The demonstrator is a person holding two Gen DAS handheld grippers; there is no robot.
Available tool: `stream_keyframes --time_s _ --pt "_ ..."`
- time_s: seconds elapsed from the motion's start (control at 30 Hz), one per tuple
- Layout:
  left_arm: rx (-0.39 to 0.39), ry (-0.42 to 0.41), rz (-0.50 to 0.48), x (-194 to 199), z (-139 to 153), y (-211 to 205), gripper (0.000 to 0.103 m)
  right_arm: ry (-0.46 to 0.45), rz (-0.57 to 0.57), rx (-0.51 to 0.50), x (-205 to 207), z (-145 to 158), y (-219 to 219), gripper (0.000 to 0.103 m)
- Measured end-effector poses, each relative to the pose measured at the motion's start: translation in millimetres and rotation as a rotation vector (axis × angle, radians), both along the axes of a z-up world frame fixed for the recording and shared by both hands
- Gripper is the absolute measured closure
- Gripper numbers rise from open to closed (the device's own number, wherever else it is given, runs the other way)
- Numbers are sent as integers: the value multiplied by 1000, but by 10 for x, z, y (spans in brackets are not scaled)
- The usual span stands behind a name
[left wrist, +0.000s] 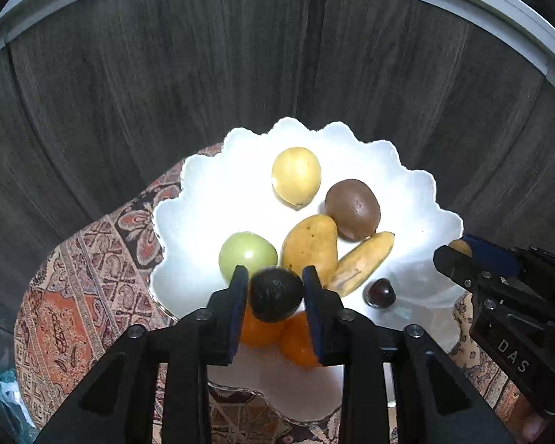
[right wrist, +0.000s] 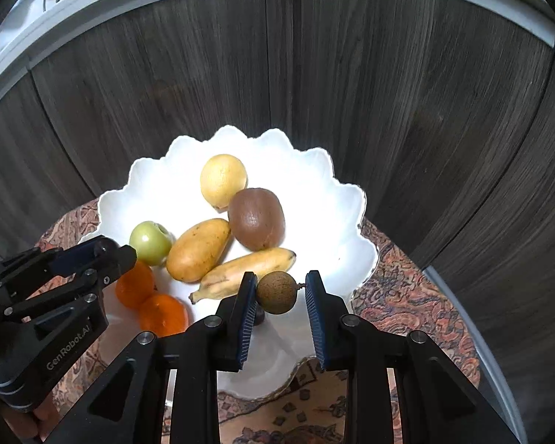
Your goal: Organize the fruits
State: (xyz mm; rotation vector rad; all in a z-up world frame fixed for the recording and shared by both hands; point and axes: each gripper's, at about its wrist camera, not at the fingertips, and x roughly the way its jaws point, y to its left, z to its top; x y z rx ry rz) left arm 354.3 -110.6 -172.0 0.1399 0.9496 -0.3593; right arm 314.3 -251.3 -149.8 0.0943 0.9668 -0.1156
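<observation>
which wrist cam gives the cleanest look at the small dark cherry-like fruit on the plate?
Left wrist. The dark cherry-like fruit lies fully exposed on the white plate, just right of the banana. In the right wrist view only a dark sliver shows, hidden behind the right tongs and the round brown fruit between them.

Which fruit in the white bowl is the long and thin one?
The banana, lying beside the mango. It is slim and curved, while the other fruits are round or oval.

A patterned cloth (left wrist: 81, 288) covers the desk; dark wood cabinet doors (left wrist: 166, 74) stand behind it.
</observation>
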Motion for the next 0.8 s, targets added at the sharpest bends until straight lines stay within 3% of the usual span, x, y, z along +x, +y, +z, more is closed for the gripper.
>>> stream_keyframes --time_s 0.07,0.13,0.3,0.43,0.8 --pt "7 -13 5 -36 21 12 55 -6 3 2 -16 16 3 69" --pt "10 -20 11 -67 60 34 47 -20 -11 -14 -48 64 12 46" --pt "22 -41 27 -111 189 97 32 -59 -61 -66 -117 221 26 23" --pt "46 -63 49 -191 323 170 17 -70 -72 -80 -163 345 40 17" --pt "41 -133 95 -585 763 409 8 -132 -90 -73 -477 754 177 12"
